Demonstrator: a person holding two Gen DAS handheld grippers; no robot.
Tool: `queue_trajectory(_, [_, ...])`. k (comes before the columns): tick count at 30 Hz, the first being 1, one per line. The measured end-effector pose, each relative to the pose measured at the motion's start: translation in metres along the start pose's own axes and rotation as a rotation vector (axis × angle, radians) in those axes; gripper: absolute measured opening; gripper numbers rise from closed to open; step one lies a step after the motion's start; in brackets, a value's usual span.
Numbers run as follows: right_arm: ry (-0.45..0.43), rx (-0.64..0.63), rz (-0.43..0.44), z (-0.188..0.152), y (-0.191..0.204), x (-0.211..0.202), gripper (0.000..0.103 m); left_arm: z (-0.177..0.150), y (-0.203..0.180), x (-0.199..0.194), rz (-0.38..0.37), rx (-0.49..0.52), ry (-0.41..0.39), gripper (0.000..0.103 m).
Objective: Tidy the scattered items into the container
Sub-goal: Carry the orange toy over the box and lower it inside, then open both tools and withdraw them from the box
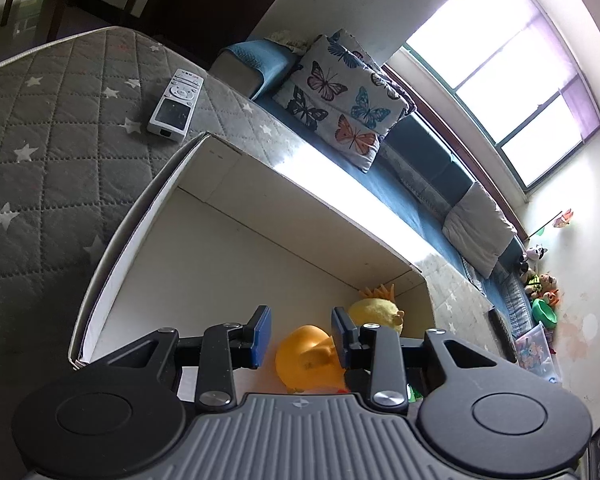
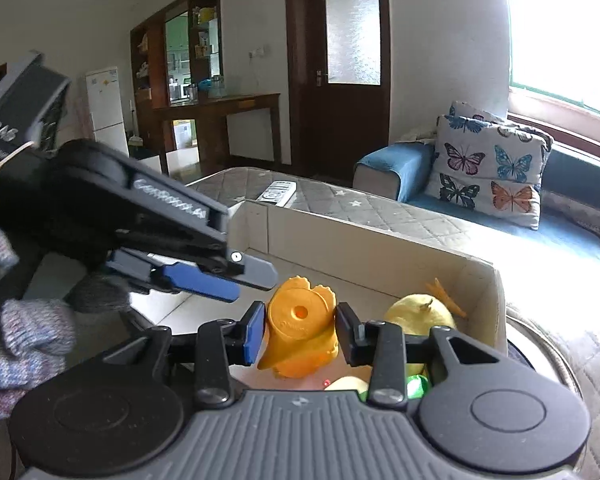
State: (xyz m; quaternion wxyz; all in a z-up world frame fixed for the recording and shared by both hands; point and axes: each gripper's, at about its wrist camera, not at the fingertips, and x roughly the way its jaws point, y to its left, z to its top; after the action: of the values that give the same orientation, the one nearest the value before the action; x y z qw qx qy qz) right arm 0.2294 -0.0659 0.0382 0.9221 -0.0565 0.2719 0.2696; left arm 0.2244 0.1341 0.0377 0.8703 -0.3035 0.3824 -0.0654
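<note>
An orange rubber duck [image 2: 300,332] sits base-first between the blue pads of my right gripper [image 2: 300,314], which is shut on it above the white cardboard box [image 2: 380,248]. My left gripper [image 1: 300,316] hangs open over the same box [image 1: 140,216]; the duck [image 1: 306,360] shows just past its fingertips, with a gap at the left pad. In the right wrist view, the left gripper [image 2: 256,284] reaches in from the upper left, its tips beside the duck's top. A yellow plush toy [image 1: 376,312] [image 2: 420,312] lies in the box's corner. A white remote [image 1: 176,104] [image 2: 278,192] lies outside the box.
The box and remote rest on a grey star-quilted mattress [image 1: 40,152]. A blue sofa [image 2: 392,164] with butterfly cushions [image 1: 340,100] runs along the window wall. A knit-gloved hand [image 2: 20,340] holds the left gripper. Green and pale items [image 2: 418,386] lie low in the box.
</note>
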Motion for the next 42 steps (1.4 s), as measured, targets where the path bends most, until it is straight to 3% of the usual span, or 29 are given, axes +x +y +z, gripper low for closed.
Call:
queue_trajectory(16, [-0.014, 0.086, -0.111, 0.005, -0.033, 0.002, 0.039, -0.005, -0.001, 0.005, 0.002, 0.012, 0.023, 0.035])
queue_trajectory(24, [0.019, 0.072, -0.063, -0.004, -0.034, -0.003, 0.039, -0.007, 0.0, 0.008, 0.013, 0.008, 0.027, 0.035])
queue_trajectory(29, [0.019, 0.089, -0.047, -0.006, -0.032, 0.0, 0.047, -0.007, 0.002, 0.004, 0.015, 0.004, 0.018, 0.035])
queue_trajectory(34, [0.015, 0.151, -0.018, -0.006, -0.041, 0.0, 0.047, -0.007, 0.004, -0.001, 0.016, -0.009, 0.009, 0.035])
queue_trajectory(37, [0.06, 0.243, 0.063, -0.01, -0.052, 0.003, 0.044, -0.008, 0.003, -0.002, 0.017, -0.007, 0.008, 0.035])
queue_trajectory(42, [0.077, 0.217, 0.058, -0.019, -0.043, 0.013, 0.043, -0.007, 0.005, -0.005, 0.017, -0.006, 0.005, 0.035])
